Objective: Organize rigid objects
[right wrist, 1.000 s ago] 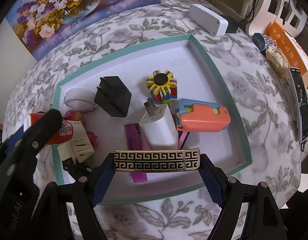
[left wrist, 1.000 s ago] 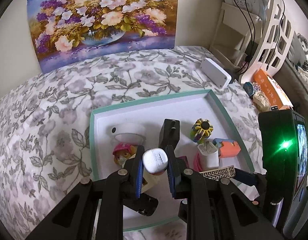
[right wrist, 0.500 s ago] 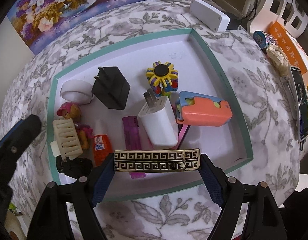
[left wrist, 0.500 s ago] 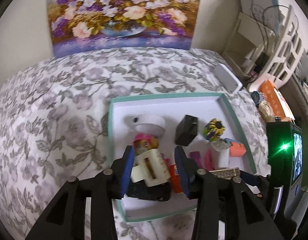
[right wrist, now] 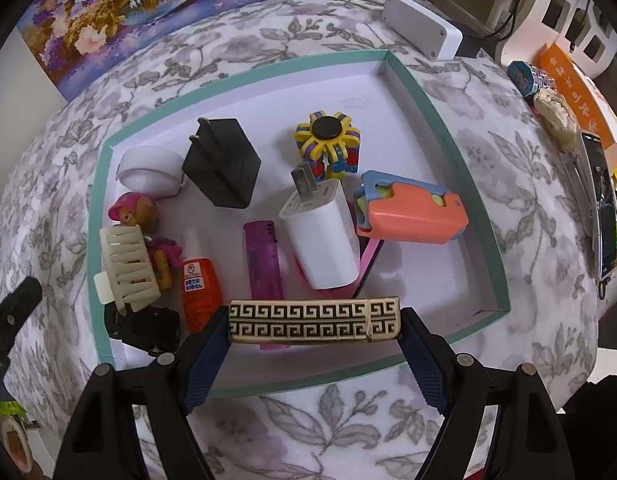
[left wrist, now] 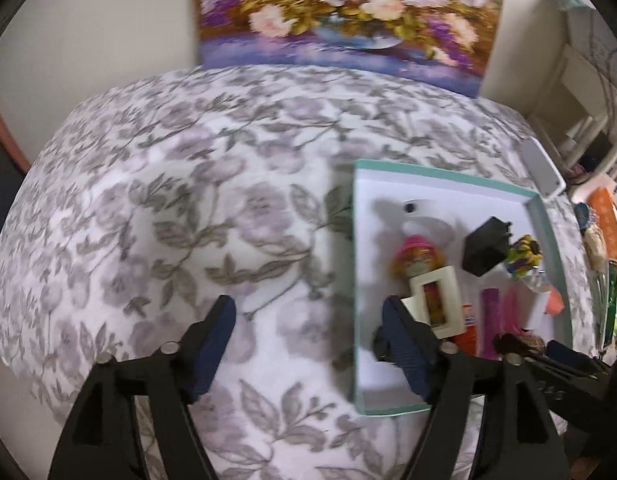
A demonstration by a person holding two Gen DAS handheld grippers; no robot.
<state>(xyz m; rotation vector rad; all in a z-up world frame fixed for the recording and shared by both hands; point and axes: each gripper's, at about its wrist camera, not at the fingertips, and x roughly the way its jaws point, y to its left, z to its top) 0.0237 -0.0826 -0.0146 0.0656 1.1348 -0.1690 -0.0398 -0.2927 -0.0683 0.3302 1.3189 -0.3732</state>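
Observation:
A teal-rimmed white tray [right wrist: 448, 128] on the flowered cloth holds several small things: a black plug [right wrist: 224, 172], a white plug [right wrist: 324, 236], an orange-and-blue case [right wrist: 412, 216], a purple lighter [right wrist: 262, 264], an orange bottle [right wrist: 200, 284], a cream hair claw [right wrist: 126, 268] and a toy figure [right wrist: 136, 212]. My right gripper [right wrist: 314, 320] is shut on a gold-and-black patterned bar [right wrist: 314, 320] over the tray's near edge. My left gripper [left wrist: 308, 332] is open and empty over the cloth left of the tray [left wrist: 354, 264].
A flower painting [left wrist: 340, 16] leans on the wall behind the table. A white box [right wrist: 422, 32] lies past the tray's far corner. A phone [right wrist: 600, 204], an orange packet [right wrist: 576, 92] and clutter sit at the right edge. White shelving [left wrist: 580, 88] stands at the right.
My left gripper let go of the orange bottle into the tray, opened wide and swung left out over the cloth. My right gripper stayed still with the bar.

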